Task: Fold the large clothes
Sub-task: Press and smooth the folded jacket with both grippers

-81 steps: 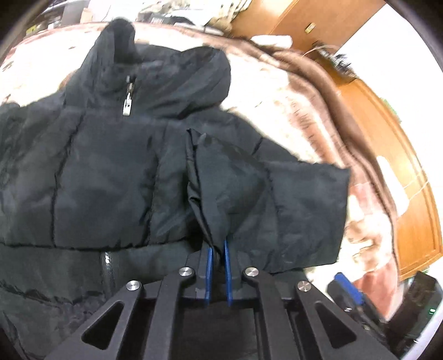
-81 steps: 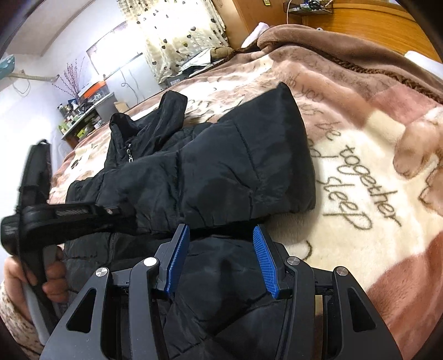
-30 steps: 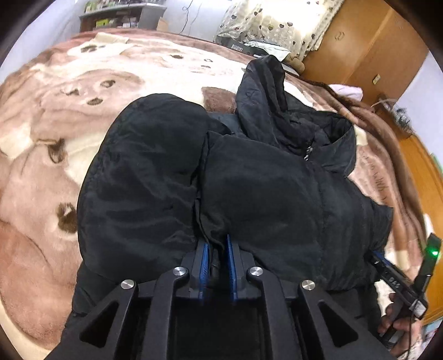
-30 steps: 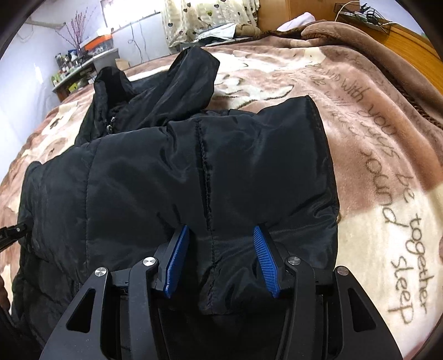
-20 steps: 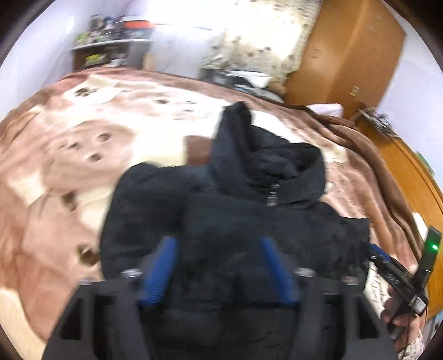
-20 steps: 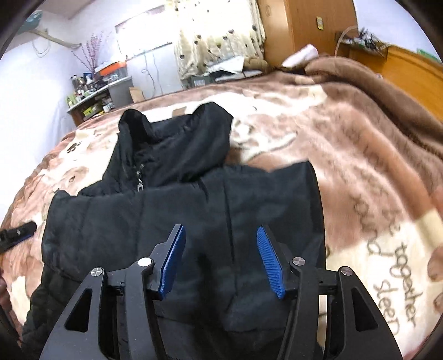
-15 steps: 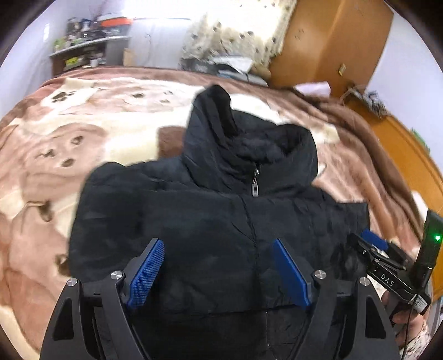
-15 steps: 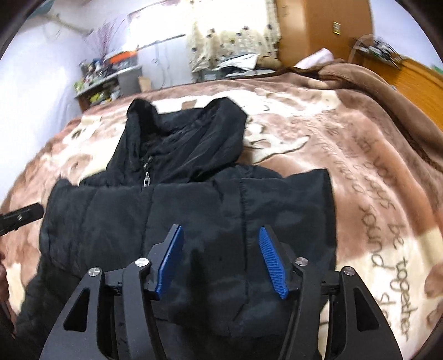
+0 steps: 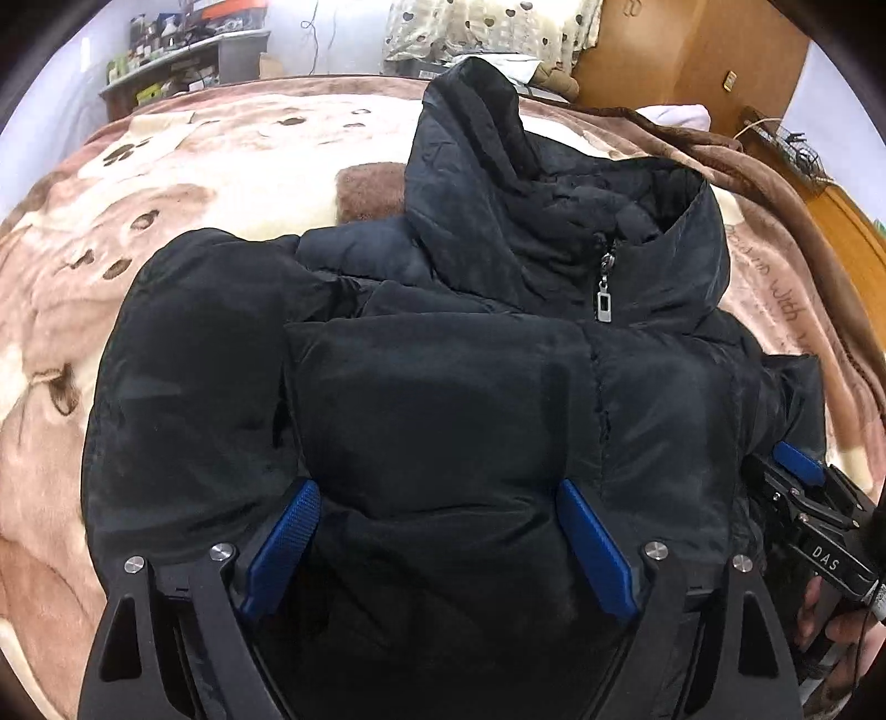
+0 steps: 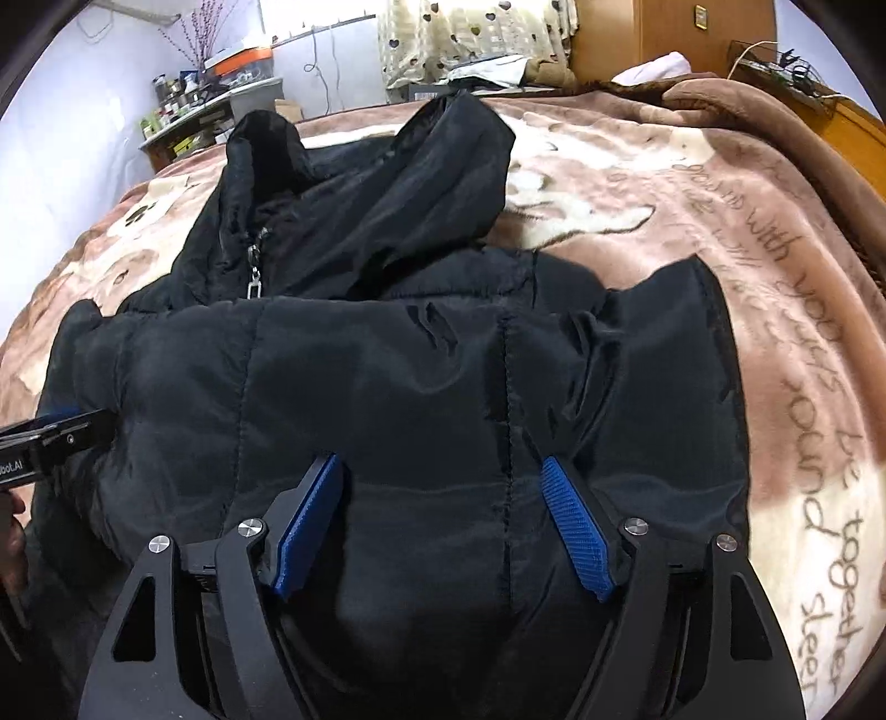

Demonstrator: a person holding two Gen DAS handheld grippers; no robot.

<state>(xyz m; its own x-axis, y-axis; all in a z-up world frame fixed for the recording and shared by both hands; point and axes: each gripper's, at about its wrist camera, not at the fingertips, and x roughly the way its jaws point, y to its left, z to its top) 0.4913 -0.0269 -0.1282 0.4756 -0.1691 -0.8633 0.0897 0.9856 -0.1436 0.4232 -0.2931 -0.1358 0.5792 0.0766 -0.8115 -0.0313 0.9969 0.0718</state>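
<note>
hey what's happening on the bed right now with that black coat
A person with a handheld gripper in each hand is folding a black hooded jacket on a teddy-bear blanket. Both sleeves lie folded across the front. The left gripper and right gripper hover over it, jaws open, holding nothing. The hood is not yet folded.

Brown patterned blanket (image 9: 183, 166), heart-print curtain (image 10: 470, 33), wooden wardrobe (image 9: 692, 61)

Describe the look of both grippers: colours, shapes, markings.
Left gripper: matte black frame with triangular cut-outs and round silver bolts, carrying two flat blue fingers with a fine ribbed texture. Right gripper: the same build, black with silver bolts and ribbed blue pads. From the left wrist view its side shows white "DAS" lettering and a thin cable near the hand. No sleeves are visible.
</note>
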